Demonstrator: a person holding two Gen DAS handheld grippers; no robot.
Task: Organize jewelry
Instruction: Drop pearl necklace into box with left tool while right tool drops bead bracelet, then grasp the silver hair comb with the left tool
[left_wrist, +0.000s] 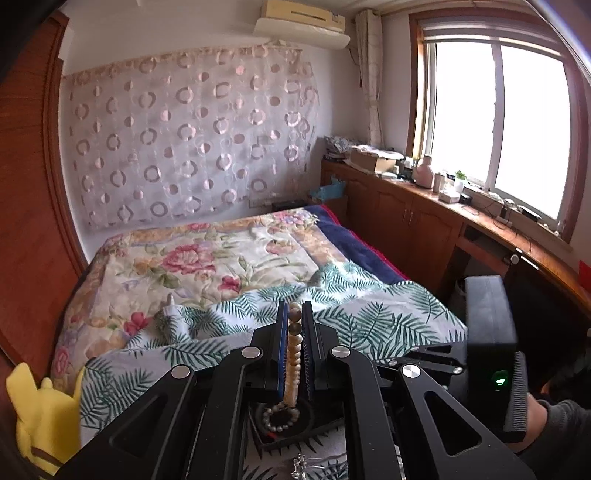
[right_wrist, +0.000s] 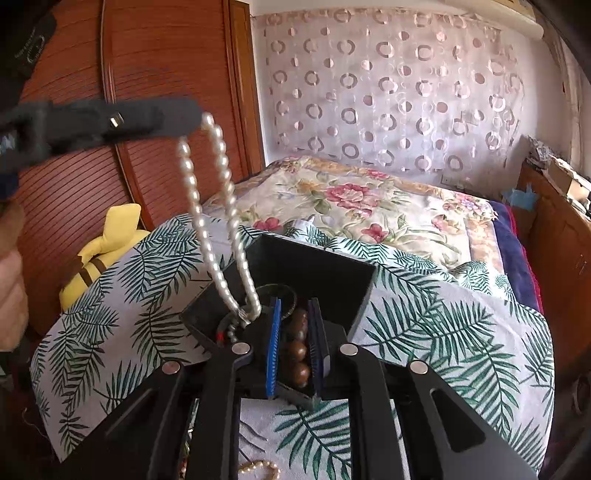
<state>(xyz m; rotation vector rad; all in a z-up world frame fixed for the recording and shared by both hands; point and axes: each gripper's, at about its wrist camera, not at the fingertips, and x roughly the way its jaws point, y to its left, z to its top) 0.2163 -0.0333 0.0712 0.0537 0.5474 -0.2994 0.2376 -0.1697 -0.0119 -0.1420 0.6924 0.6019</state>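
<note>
Left wrist view:
Pearls: we see the pearl necklace (left_wrist: 293, 354) pinched between the fingers of the left gripper (left_wrist: 294, 312), which are clenched hard on the strand, its beads running back between the blue pads.
Landmark: the black jewelry box (left_wrist: 295, 424) sits below the gripper on the leaf-print bedspread (left_wrist: 369, 325); a beaded bracelet (left_wrist: 282, 415) is coiled inside it.
Nearby: a silvery piece (left_wrist: 301, 465) lies just in front of the box, too blurred for us to name.

Right wrist view:
Right gripper: the right gripper (right_wrist: 295, 332) is closed on a brown bead bracelet (right_wrist: 300, 350), held right over the box (right_wrist: 314, 266).
Pearl strand: the necklace (right_wrist: 218, 206) hangs from the left gripper (right_wrist: 192, 114) in a long loop, its low end reaching the box's left edge.
Stray strand: another pale beaded strand (right_wrist: 258, 469) lies on the bedspread (right_wrist: 443, 332) short of the box, largely hidden.

Handling, as we judge it:
Pearls: light, limp and swinging; smooth beads may slip, and the thread could snap if snagged on the box wall. We would hold across two or three beads near the top and lower it slowly so it coils.
Brown beads: hard, round, apt to roll; we would grip across the cord line.
</note>
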